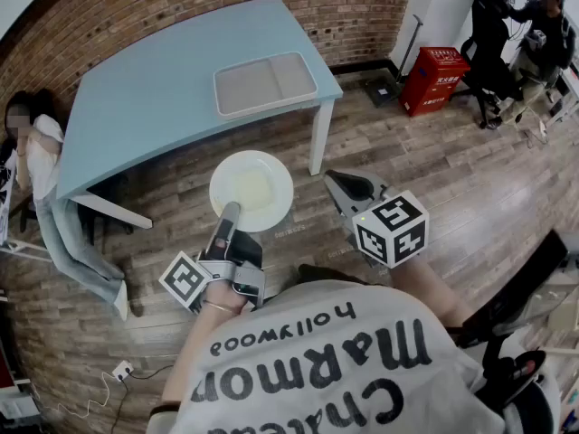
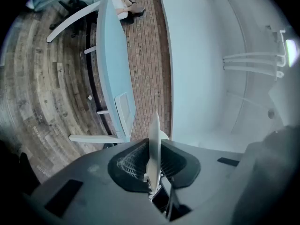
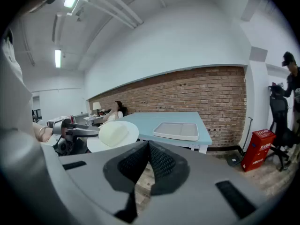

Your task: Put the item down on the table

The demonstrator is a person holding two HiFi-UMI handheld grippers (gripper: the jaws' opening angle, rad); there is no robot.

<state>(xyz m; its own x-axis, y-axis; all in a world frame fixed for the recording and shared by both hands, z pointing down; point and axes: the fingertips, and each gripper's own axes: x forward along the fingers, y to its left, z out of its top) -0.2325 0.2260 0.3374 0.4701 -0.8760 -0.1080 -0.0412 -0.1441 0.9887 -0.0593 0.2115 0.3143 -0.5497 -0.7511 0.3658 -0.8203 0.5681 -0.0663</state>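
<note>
A white round plate (image 1: 251,190) hangs over the wooden floor, short of the light blue table (image 1: 163,89). My left gripper (image 1: 231,210) is shut on the plate's near rim. In the left gripper view the plate (image 2: 153,139) stands edge-on, pinched between the pads of that gripper (image 2: 152,168). The right gripper view shows the plate (image 3: 112,135) from the side, with the left gripper (image 3: 77,131) holding it. My right gripper (image 1: 336,184) floats to the right of the plate, shut with nothing in it (image 3: 149,146).
A grey tray (image 1: 264,83) lies near the table's right end, close to the white leg (image 1: 320,137). A person (image 1: 36,161) sits at the table's left end. A red box (image 1: 434,80) and another person with an office chair (image 1: 493,39) are at the back right.
</note>
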